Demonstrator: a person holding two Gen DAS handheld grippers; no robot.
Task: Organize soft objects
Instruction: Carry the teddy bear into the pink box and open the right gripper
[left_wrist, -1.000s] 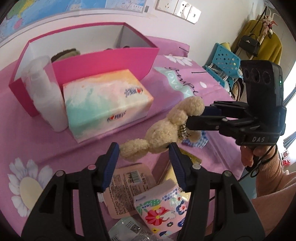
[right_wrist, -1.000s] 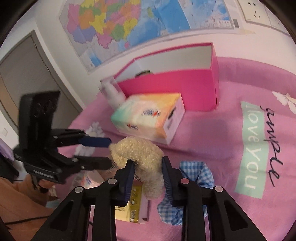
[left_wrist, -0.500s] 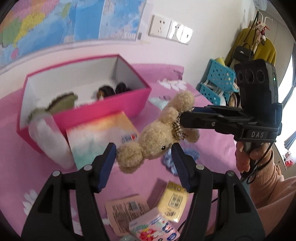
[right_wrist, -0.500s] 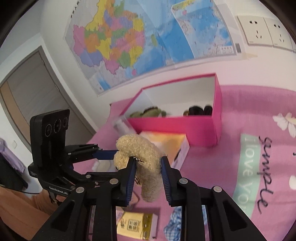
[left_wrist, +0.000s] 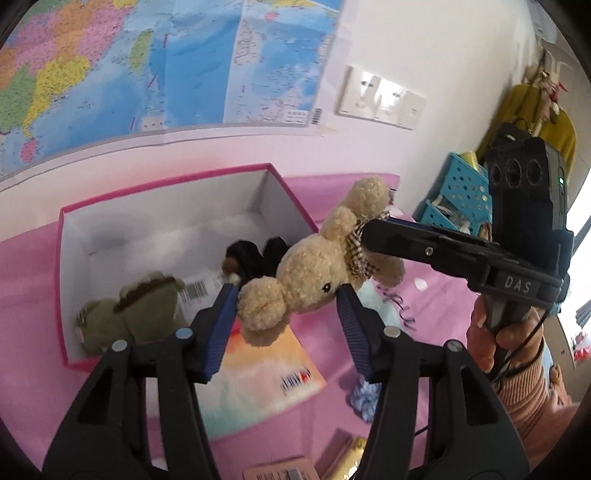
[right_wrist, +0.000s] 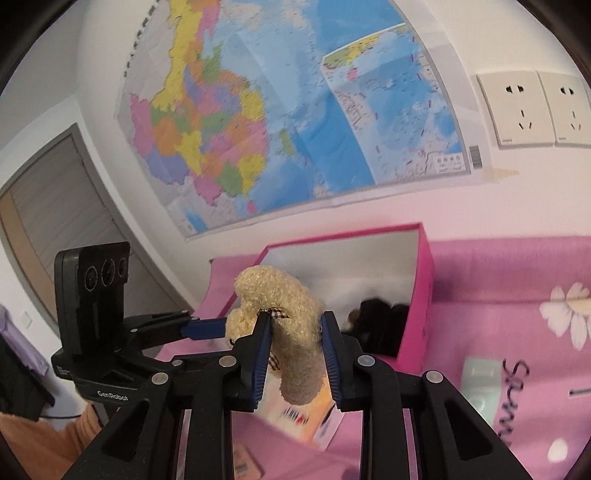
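Note:
A tan teddy bear (left_wrist: 306, 273) with a checked bow hangs in the air in front of the open pink box (left_wrist: 170, 181). My right gripper (left_wrist: 369, 230) comes in from the right, shut on the bear's body by the bow. In the right wrist view the bear (right_wrist: 280, 291) is pinched between that gripper's (right_wrist: 295, 321) blue pads. My left gripper (left_wrist: 286, 295) has the bear's head between its pads, which touch the ear and the snout as the jaws are closing. The left gripper (right_wrist: 221, 326) shows at the left of the right wrist view.
Inside the box lie a green plush (left_wrist: 133, 314) and a black plush (left_wrist: 258, 254). A pastel tissue pack (left_wrist: 266, 376) sits below the bear on the pink cloth, with a blue checked scrunchie (left_wrist: 364, 398) and small packets (left_wrist: 291, 472) nearby. A blue crate (left_wrist: 461, 195) stands at the right.
Both grippers have risen together with the bear and moved toward the box. The box's inside now shows, and the tissue pack has slid lower in both views.

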